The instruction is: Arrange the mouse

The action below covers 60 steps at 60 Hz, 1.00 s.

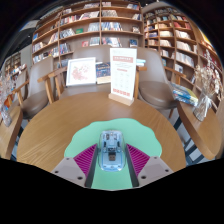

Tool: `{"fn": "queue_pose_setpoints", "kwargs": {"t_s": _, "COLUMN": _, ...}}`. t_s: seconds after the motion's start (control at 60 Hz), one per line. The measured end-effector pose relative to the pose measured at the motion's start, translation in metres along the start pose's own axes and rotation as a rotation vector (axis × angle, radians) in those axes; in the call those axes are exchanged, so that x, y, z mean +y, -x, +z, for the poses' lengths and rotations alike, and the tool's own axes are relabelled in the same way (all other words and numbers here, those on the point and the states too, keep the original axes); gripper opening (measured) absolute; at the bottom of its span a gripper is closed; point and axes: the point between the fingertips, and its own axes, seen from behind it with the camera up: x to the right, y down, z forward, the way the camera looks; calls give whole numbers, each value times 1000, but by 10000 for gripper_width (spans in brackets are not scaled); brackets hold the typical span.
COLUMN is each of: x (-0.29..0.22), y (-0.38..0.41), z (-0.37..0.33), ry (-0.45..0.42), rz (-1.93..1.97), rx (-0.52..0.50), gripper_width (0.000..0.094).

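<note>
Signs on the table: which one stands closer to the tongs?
The tall white sign with the red header, right of the wider picture sign. It stands farther forward, beyond the mouse between the tongs.

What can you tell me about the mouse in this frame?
The mouse is small, with a pale, see-through-looking shell whose inner parts show as darker shapes. It lies flat, lengthwise, between the gripper's two fingers, on a light green mat on the round wooden table. The pink pads sit close at both sides; whether they press on it cannot be told. No cable is visible.
</note>
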Motion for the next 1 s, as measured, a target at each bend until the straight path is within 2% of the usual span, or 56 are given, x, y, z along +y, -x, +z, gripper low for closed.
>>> {"fn": "queue_pose_setpoints", "kwargs": {"t_s": 0.067, "x": -2, "y": 0, "z": -7, "ry": 3, "rz": 15, "rx": -2, "gripper_width": 778}}
{"fn": "queue_pose_setpoints", "kwargs": {"t_s": 0.083, "x": -4, "y": 0, "z": -10, "ry": 1, "rz": 19, "rx": 1, "gripper_width": 805}}
{"fn": "queue_pose_setpoints", "kwargs": {"t_s": 0.183, "x": -15, "y": -3, "z": -39, "ry": -24, "rz": 44, "rx": 5, "gripper_width": 825}}
{"fn": "queue_pose_setpoints", "kwargs": {"t_s": 0.333, "x": -15, "y": -4, "z": -124, "ry": -66, "rz": 84, "rx": 16, "gripper_width": 844}}
{"fn": "queue_pose_setpoints", "kwargs": {"t_s": 0.467, "x": 3, "y": -7, "z": -208, "ry": -106, "rz": 71, "rx": 38, "gripper_width": 847}}
{"fn": "queue_pose_setpoints", "kwargs": {"t_s": 0.617, "x": 35, "y": -2, "z": -269, "ry": -121, "rz": 43, "rx": 20, "gripper_width": 844}}
{"fn": "queue_pose_setpoints", "kwargs": {"t_s": 0.8, "x": 55, "y": -8, "z": -308, "ry": -159, "rz": -3, "rx": 34, "gripper_width": 847}}
{"fn": "queue_pose_setpoints", "kwargs": {"t_s": 1.0, "x": 66, "y": -7, "z": -320, "ry": -181, "rz": -27, "rx": 38, "gripper_width": 846}}
